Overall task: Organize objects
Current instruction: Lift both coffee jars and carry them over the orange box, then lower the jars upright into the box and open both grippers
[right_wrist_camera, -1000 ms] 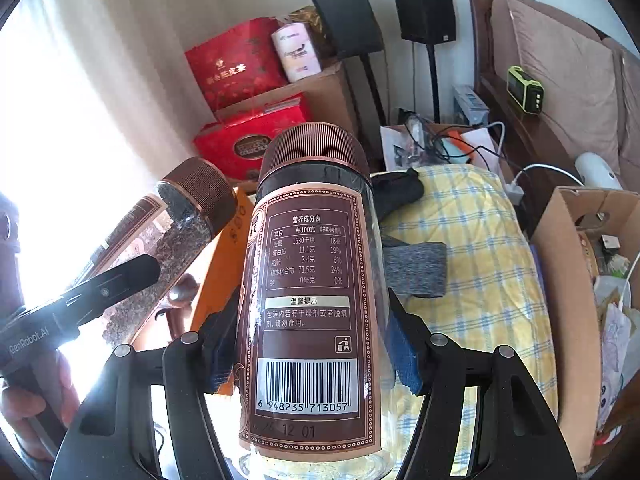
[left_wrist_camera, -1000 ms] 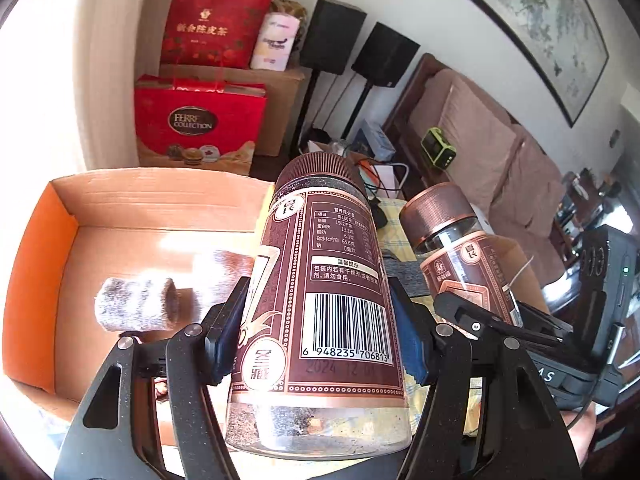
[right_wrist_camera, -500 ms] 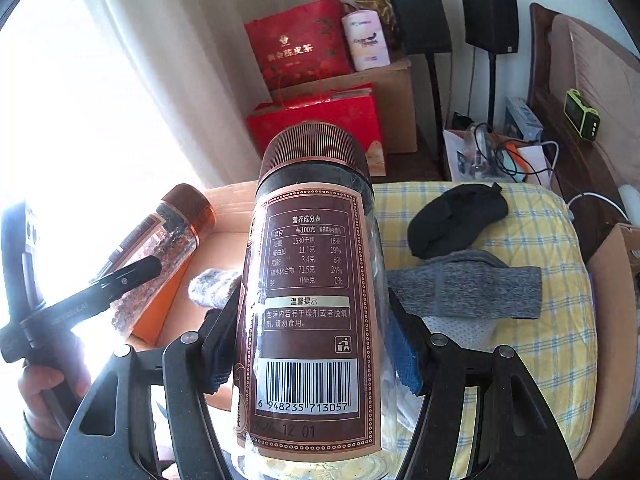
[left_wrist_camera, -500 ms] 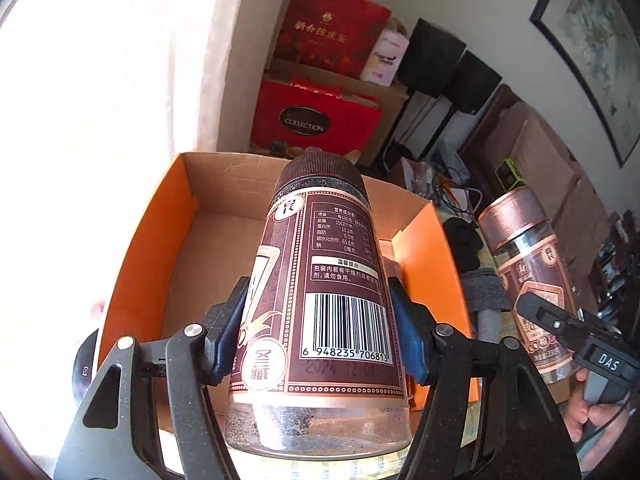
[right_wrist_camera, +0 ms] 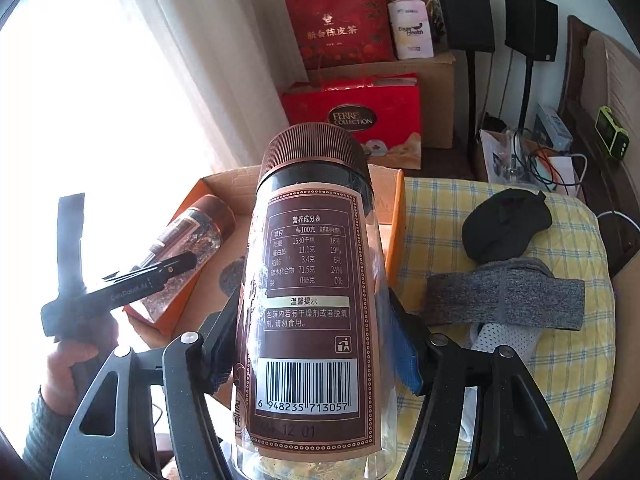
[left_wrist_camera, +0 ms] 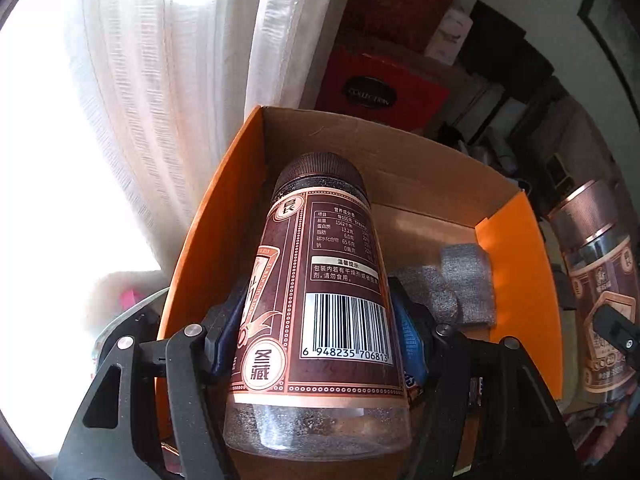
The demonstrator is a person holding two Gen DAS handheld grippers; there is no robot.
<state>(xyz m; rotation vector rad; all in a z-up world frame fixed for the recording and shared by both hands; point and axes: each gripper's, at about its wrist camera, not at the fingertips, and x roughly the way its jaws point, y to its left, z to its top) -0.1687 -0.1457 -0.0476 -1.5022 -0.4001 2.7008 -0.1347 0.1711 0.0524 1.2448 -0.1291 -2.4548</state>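
Note:
My left gripper (left_wrist_camera: 316, 332) is shut on a brown-labelled jar (left_wrist_camera: 320, 288) with a ribbed brown cap, tilted over the open orange cardboard box (left_wrist_camera: 200, 248). A rolled grey sock (left_wrist_camera: 464, 284) lies inside the box at the right. My right gripper (right_wrist_camera: 312, 344) is shut on a second, matching jar (right_wrist_camera: 308, 280) held upright in front of the box (right_wrist_camera: 394, 216). The left gripper (right_wrist_camera: 120, 284) and its jar (right_wrist_camera: 188, 248) show at the left in the right wrist view; the right jar (left_wrist_camera: 600, 280) shows at the right edge of the left wrist view.
A yellow checked cloth (right_wrist_camera: 572, 360) covers the table, with a grey headband (right_wrist_camera: 508, 296), a black cloth (right_wrist_camera: 504, 228) and white mesh fabric (right_wrist_camera: 504, 340) on it. Red gift boxes (right_wrist_camera: 356, 116), a cardboard carton and black speakers (right_wrist_camera: 464, 16) stand behind. A white curtain (left_wrist_camera: 168, 92) hangs left.
My left gripper has swung left and tipped its jar down over the orange box. My right gripper has moved a little toward the box with its jar still held.

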